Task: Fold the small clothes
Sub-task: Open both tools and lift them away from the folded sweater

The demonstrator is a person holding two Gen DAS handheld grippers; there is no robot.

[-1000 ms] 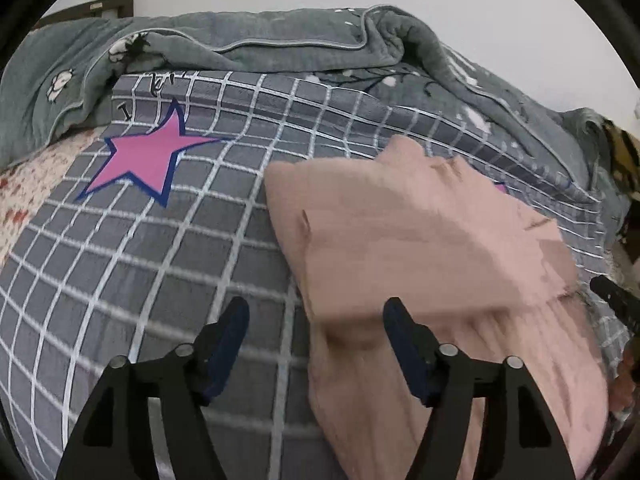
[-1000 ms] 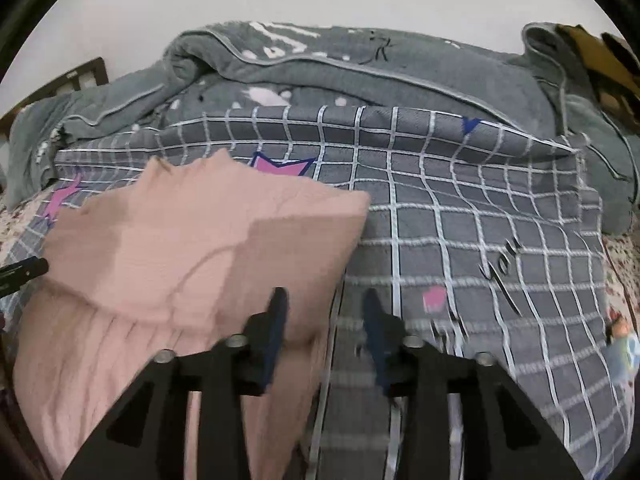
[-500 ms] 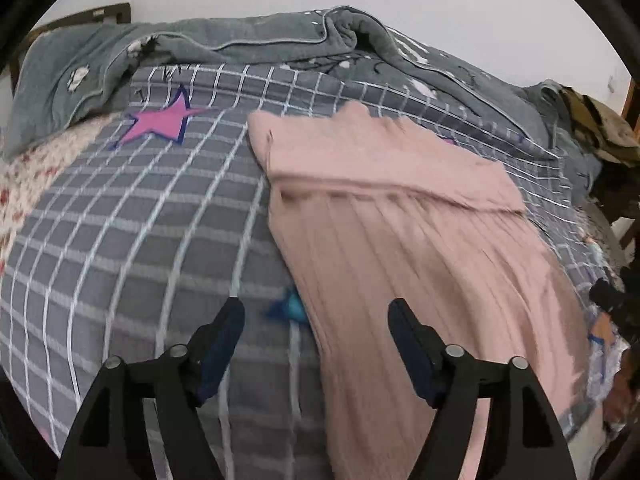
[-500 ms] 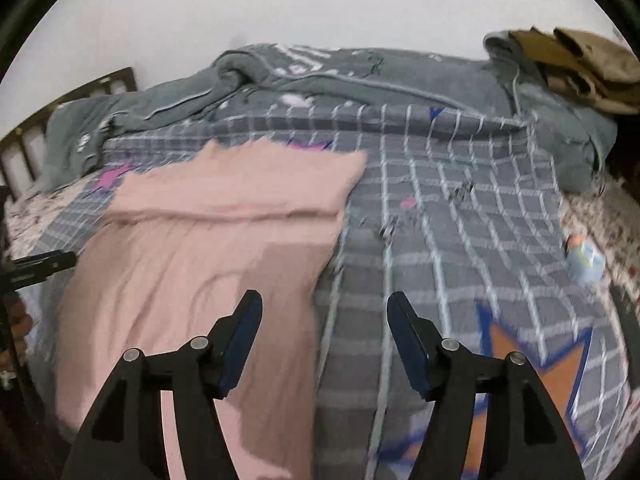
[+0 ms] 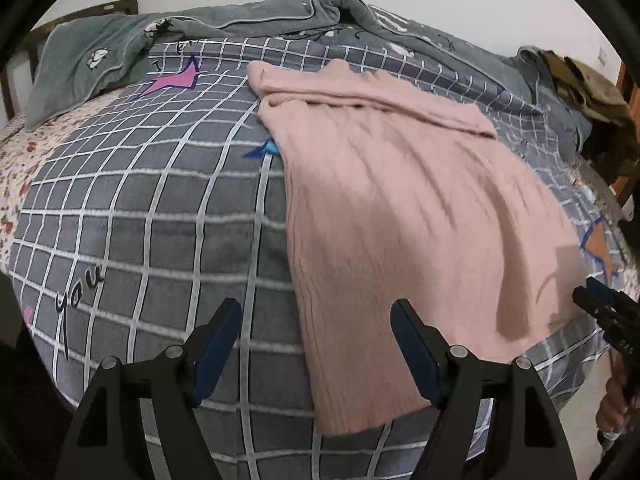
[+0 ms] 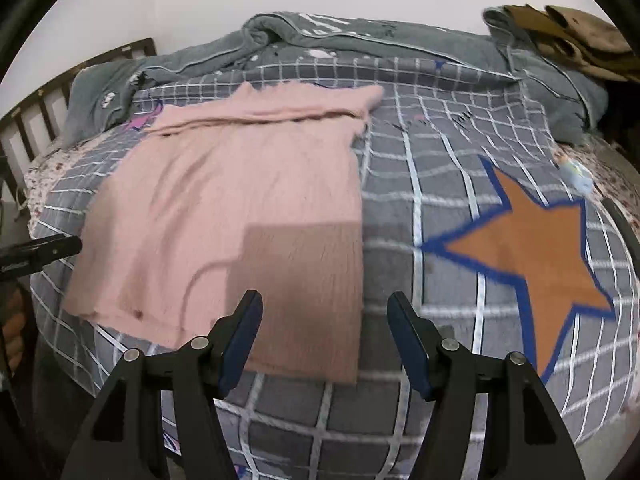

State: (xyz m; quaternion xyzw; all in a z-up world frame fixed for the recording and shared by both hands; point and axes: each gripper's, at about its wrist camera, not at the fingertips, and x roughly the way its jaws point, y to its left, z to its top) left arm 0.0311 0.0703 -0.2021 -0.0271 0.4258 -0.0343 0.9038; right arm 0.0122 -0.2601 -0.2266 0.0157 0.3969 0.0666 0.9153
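We see a pink sweater [image 5: 400, 208] lying flat on the grey checked bed cover [image 5: 160, 208], its top part folded over. Our left gripper [image 5: 316, 344] and right gripper [image 6: 324, 328] have just been opening. Both hang wide apart above the near edge, holding nothing.

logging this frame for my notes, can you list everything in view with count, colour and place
pink garment: 1, pink ribbed knit, flat on the checked cover, far edge folded over
checked cover: 1, grey with white grid and stars, spread over the bed
grey blanket: 1, grey-green, bunched along the far side
brown cloth: 1, brown, far right corner
floral sheet: 1, white with red, left edge
headboard: 1, dark wood, far left
left claw: 1, black, open, empty
right claw: 1, black, open, empty
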